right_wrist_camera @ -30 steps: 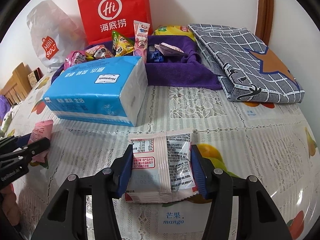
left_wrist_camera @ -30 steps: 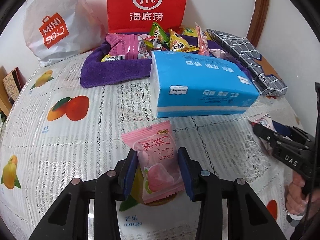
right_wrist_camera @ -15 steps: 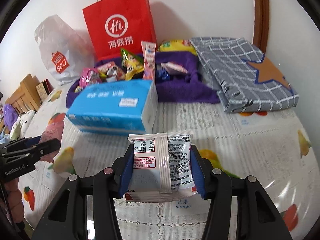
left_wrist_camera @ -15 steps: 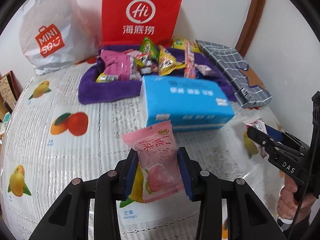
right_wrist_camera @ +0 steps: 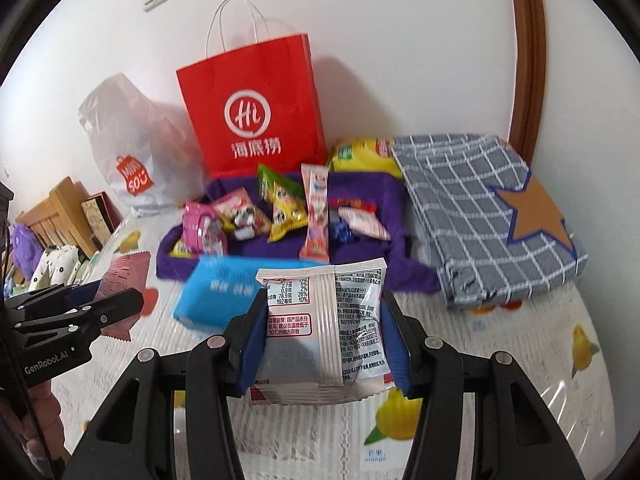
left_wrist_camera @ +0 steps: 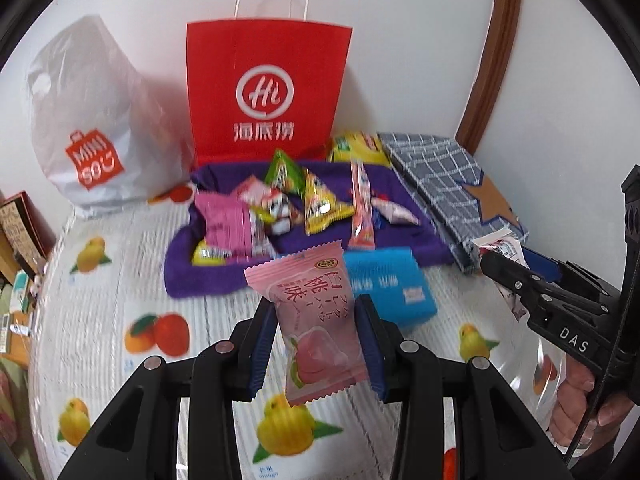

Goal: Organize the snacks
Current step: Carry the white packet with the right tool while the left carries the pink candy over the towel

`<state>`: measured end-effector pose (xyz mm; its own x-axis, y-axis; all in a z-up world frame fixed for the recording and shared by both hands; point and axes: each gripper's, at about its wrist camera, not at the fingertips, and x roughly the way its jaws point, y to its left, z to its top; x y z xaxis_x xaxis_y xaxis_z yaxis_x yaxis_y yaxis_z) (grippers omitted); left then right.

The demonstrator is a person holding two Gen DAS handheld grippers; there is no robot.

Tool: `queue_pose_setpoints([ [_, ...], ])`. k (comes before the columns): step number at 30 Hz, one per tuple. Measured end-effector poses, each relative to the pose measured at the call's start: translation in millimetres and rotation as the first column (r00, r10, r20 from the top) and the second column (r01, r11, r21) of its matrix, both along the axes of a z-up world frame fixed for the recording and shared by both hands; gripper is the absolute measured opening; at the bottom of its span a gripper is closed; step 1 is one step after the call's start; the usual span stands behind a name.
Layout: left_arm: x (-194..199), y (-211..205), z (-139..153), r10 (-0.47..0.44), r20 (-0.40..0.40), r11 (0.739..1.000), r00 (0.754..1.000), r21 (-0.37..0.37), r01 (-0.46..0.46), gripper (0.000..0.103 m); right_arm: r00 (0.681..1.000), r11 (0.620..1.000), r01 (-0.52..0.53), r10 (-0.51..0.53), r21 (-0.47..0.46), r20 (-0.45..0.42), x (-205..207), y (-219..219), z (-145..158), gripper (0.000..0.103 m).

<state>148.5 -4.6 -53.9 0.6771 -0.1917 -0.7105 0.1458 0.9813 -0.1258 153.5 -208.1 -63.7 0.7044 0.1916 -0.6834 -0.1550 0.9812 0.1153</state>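
Note:
My left gripper [left_wrist_camera: 316, 344] is shut on a pink peach-flavour snack packet [left_wrist_camera: 316, 320], held well above the table. My right gripper [right_wrist_camera: 324, 344] is shut on a white snack packet [right_wrist_camera: 324, 320] with its printed back facing the camera, also held high. A purple cloth tray [left_wrist_camera: 224, 276] at the back of the table holds several snacks [left_wrist_camera: 320, 204]; it also shows in the right wrist view [right_wrist_camera: 368, 248]. The right gripper appears in the left wrist view [left_wrist_camera: 500, 268], and the left gripper in the right wrist view [right_wrist_camera: 120, 304].
A blue tissue pack [left_wrist_camera: 396, 292] lies in front of the tray. A red paper bag [left_wrist_camera: 264, 92] and a white plastic bag [left_wrist_camera: 92, 132] stand against the wall. A grey checked fabric bundle [right_wrist_camera: 488, 208] lies at the right. The tablecloth [left_wrist_camera: 120, 280] has fruit prints.
Both grippers have risen and pulled back with their packets. The tray, tissue pack and bags now look smaller and farther away.

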Motion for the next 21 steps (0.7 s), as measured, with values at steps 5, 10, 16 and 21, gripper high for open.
queue_pose_setpoints([
  [5,17,2,22,-0.004,0.025,1.000,1.000,-0.005,0.004,0.038,1.000,1.000,0.011,-0.011,-0.007,0.017,20,1,20,0.052],
  [10,34,10,34,0.010,0.038,1.000,0.999,-0.021,-0.010,0.038,0.999,0.999,0.022,-0.021,-0.024,0.035,39,2,32,0.052],
  [16,57,19,43,0.033,0.050,0.999,0.998,-0.028,-0.032,0.038,0.999,0.999,0.028,-0.027,-0.039,0.042,65,4,39,0.052],
  [21,77,23,42,0.047,0.045,0.999,0.998,-0.027,-0.046,0.038,0.999,0.998,0.035,-0.034,-0.042,0.042,88,6,40,0.052],
])
